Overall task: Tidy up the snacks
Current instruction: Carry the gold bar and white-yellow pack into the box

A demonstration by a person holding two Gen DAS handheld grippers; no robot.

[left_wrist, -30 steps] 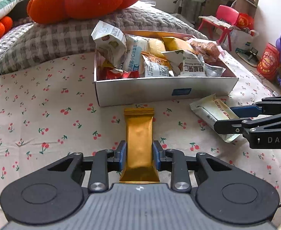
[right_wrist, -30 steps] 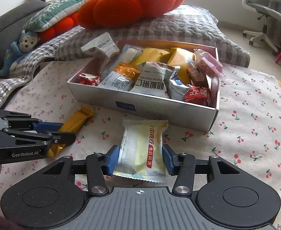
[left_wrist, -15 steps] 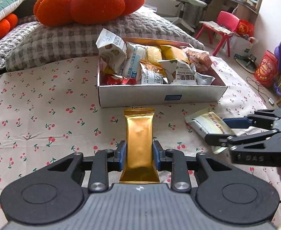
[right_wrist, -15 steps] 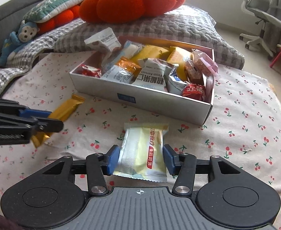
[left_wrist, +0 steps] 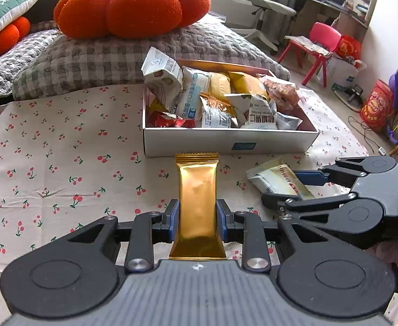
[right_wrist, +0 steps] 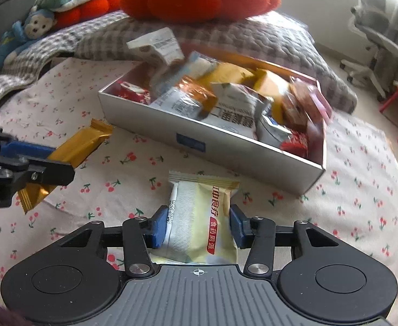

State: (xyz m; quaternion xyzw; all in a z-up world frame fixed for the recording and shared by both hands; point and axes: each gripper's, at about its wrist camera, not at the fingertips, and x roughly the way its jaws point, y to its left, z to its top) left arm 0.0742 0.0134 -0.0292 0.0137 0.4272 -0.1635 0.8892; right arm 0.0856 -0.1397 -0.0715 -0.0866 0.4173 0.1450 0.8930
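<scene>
Two snacks are held now, one in each gripper. The left gripper [left_wrist: 197,218] has its jaws pinching a long shiny gold foil bar [left_wrist: 197,203], just as it did a second ago. The right gripper [right_wrist: 197,228] pinches a puffy pale yellow plastic pack with a red label [right_wrist: 199,222]. Its jaws have just been closing on that pack, after letting go a little half a second ago. The pack also looks nearer to the box and more tilted than before, and the far part of the right view is blurry. I think both snacks are lifted off the cloth and are ready to go into the box.

The gold bar is smooth and flat with crimped ends. The yellow pack is soft and crinkly with a zigzag top edge.

Under them lies a pale cloth with little red cherries [left_wrist: 63,168]. Just past the snacks sits the long white cardboard box [left_wrist: 226,142], already piled high with crumpled packets. There is not much room left. Far behind is a grey checked quilt [left_wrist: 90,62] with a big fuzzy orange pumpkin cushion [left_wrist: 133,5] on top.
</scene>
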